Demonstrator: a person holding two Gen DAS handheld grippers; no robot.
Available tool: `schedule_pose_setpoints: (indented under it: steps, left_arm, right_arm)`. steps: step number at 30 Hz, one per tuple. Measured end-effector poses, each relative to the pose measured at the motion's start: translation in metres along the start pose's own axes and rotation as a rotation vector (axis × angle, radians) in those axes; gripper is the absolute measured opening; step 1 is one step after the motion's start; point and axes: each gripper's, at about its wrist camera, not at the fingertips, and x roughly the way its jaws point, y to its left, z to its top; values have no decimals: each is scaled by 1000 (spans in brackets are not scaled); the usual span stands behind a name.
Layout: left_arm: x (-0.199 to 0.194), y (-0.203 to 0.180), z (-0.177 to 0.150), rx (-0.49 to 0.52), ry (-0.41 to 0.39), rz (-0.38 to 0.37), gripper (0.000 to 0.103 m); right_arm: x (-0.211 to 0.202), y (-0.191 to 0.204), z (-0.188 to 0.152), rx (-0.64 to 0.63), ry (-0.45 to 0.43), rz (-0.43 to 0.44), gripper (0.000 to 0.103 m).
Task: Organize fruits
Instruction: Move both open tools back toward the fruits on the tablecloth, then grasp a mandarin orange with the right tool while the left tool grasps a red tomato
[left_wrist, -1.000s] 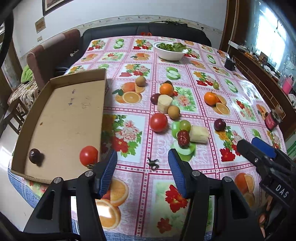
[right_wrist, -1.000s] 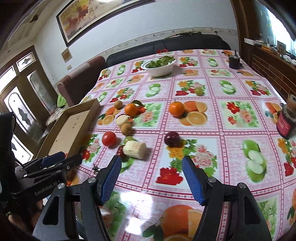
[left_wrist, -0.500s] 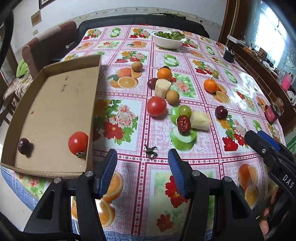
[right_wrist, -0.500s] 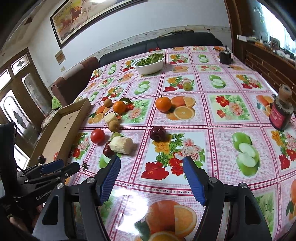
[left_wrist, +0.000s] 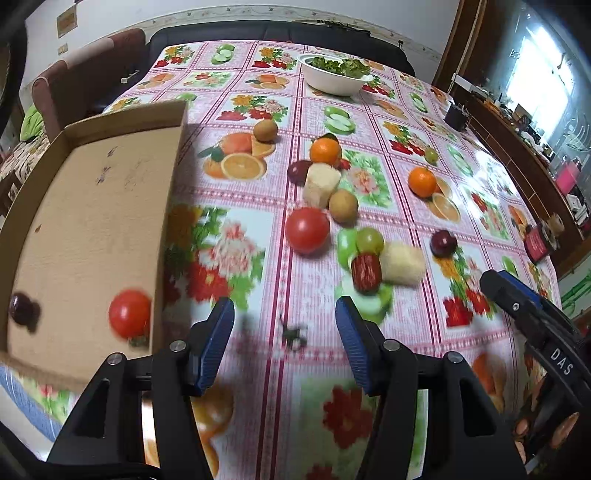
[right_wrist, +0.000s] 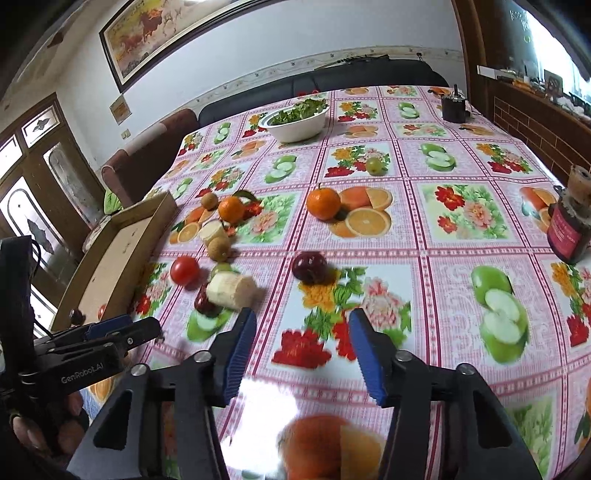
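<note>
Cardboard fills my left view: a shallow tray (left_wrist: 92, 206) at the table's near left corner, its near edge smeared by motion blur and partly behind my left gripper (left_wrist: 284, 343). Inside it I count two fruits, one red tomato (left_wrist: 129, 314) against the right wall and one small dark fruit (left_wrist: 20, 308) I can't name.

Loose on the fruit-print tablecloth (left_wrist: 258, 266) I count one more tomato (left_wrist: 307, 229), two oranges (left_wrist: 325, 151) (left_wrist: 422, 181), two brown kiwi-like fruits (left_wrist: 266, 130) (left_wrist: 343, 206), two pale peeled chunks (left_wrist: 320, 181) (left_wrist: 402, 264), one red date (left_wrist: 366, 269), one green grape (left_wrist: 369, 240) touching it, and one dark plum (left_wrist: 443, 243). A second dark fruit (left_wrist: 297, 171) is half hidden behind the upper chunk. The printed fruit makes the real ones hard to separate; another small green fruit (right_wrist: 373, 165) farther out looks real to me. A tiny dark scrap (left_wrist: 293, 332) lies between my left fingers, too blurred to identify.

One white bowl (left_wrist: 334, 75) of greens sits at the far end, one red jar (right_wrist: 567, 232) at the right edge, cut off in the left view.

My left claw stands wide, empty, above the cloth. My right gripper (right_wrist: 301, 347) has just been closing, yet its pads are apart with only tablecloth between them; the plum lies just ahead of it.
</note>
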Motion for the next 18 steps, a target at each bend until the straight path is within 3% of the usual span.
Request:
schedule_pose_setpoints:
  steps: [8,14,18]
  left_arm:
    - [26,-5,31,34,14,17,56]
    - [46,-6,41,47,60,-6,56]
    - [48,-6,44,53,34,5,56]
  right_arm:
    - [32,-11,53,39,-1,10,49]
    - [84,-12,88,33,66,-38,52]
    - [111,-8,95,13,110,-47,48]
